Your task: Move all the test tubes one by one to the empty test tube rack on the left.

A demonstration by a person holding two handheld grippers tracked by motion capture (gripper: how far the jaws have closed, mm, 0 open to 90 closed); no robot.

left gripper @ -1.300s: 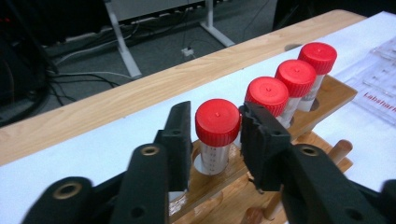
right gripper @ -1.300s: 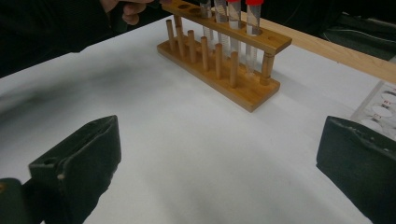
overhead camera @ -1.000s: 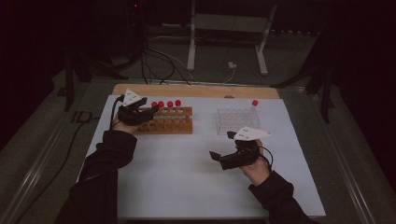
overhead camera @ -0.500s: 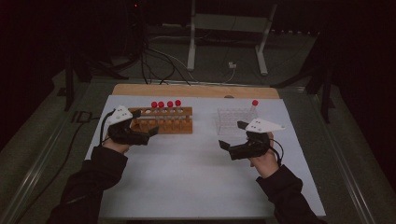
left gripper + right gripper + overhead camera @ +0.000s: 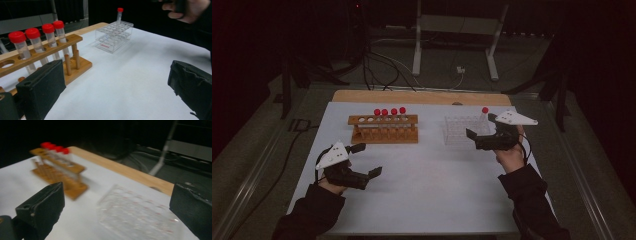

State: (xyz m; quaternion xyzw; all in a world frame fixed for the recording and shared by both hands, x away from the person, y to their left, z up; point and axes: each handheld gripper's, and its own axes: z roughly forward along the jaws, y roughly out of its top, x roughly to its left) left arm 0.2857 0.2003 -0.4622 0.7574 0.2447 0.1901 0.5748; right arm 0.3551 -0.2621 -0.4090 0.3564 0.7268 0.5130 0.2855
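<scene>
Both grippers spread wide and empty; tubes stand in two racks.

The right gripper view is motion-blurred, so the clear plastic rack (image 5: 140,220) reads only as a hazy grid, and whether anything stands in it cannot be told there. Left gripper (image 5: 368,161), lower left of the high view, has just been opening; nothing between its matte black pads. Right gripper (image 5: 479,131), centre right, is likewise parted beside the clear rack. Four red-capped tubes (image 5: 37,40) stand in the wooden rack (image 5: 50,52); a single tube (image 5: 119,14) stands at the clear rack's far corner.
</scene>
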